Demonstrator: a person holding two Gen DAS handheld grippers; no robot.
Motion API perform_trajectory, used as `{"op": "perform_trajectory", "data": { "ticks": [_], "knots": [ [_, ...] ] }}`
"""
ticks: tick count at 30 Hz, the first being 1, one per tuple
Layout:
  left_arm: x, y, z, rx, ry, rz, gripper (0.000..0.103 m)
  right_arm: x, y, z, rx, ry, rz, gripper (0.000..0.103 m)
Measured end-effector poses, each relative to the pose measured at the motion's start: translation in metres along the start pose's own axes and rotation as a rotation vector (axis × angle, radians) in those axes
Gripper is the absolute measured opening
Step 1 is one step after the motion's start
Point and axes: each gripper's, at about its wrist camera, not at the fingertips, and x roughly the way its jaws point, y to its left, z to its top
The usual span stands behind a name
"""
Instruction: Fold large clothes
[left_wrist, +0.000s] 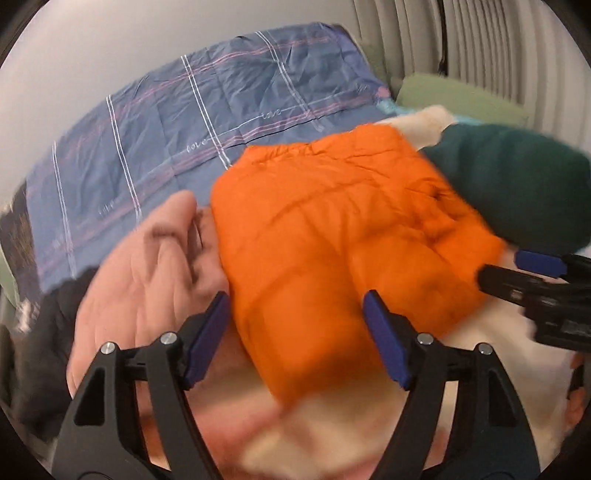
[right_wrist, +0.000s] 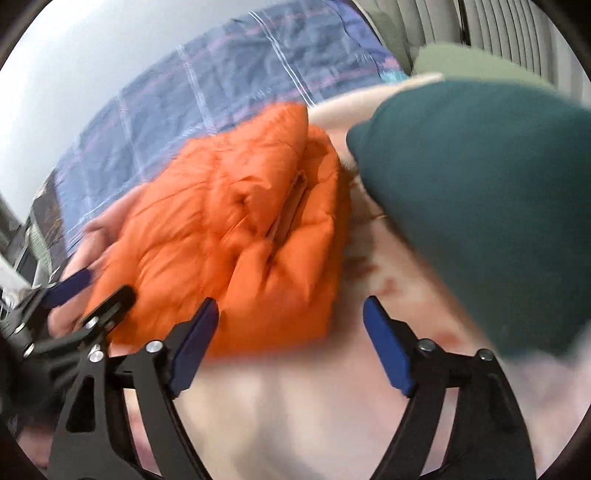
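an orange puffer jacket (left_wrist: 332, 236), folded into a thick bundle, lies on a cream blanket (left_wrist: 332, 435) w/ faint reddish marks. left gripper (left_wrist: 295, 332) sits at the bundle's near edge, blue pads (left_wrist: 207, 332) spread wide to either side of that edge, gripping nothing. right gripper (right_wrist: 290, 341) hangs over the cream blanket by the bundle's near right corner, jaws likewise wide apart and empty; in the left wrist view it pokes in from the right edge, beside the jacket's right side.

a pink garment (left_wrist: 147, 266) butts against the jacket's left edge; a dark green garment (left_wrist: 517, 184) presses against its far right edge. behind the jacket a blue plaid quilt (left_wrist: 166, 147) runs back to a pale wall (left_wrist: 92, 44), w/ free bed surface btwn the jacket's far edge and that wall. a light green pillow (left_wrist: 461, 96) rests at the far right under a ribbed pale curtain (left_wrist: 498, 44). dark fabric (left_wrist: 37, 350) bunches at the lower left. open cream blanket shows in front of the right gripper.

writing: the word "love" in white script repeats along the quilt's stripes. no label readable on the jacket; both views are motion-blurred.
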Motion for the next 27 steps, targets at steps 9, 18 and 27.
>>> {"op": "perform_trajectory", "data": {
  "ticks": [9,18,27],
  "knots": [
    [-0.168,-0.013,-0.070,-0.082,-0.280,-0.068,0.101,-0.173,0.006,-0.083,-0.145,-0.325,-0.218,0.102],
    [-0.295,-0.031,-0.128,-0.174,-0.399,-0.010,0.101,-0.267,0.039,-0.137,-0.130,-0.462,-0.142,0.102],
    [-0.339,-0.012,-0.182,-0.265,-0.318,0.065,0.101,-0.283,0.067,-0.174,-0.120,-0.432,-0.170,0.102]
  ]
}}
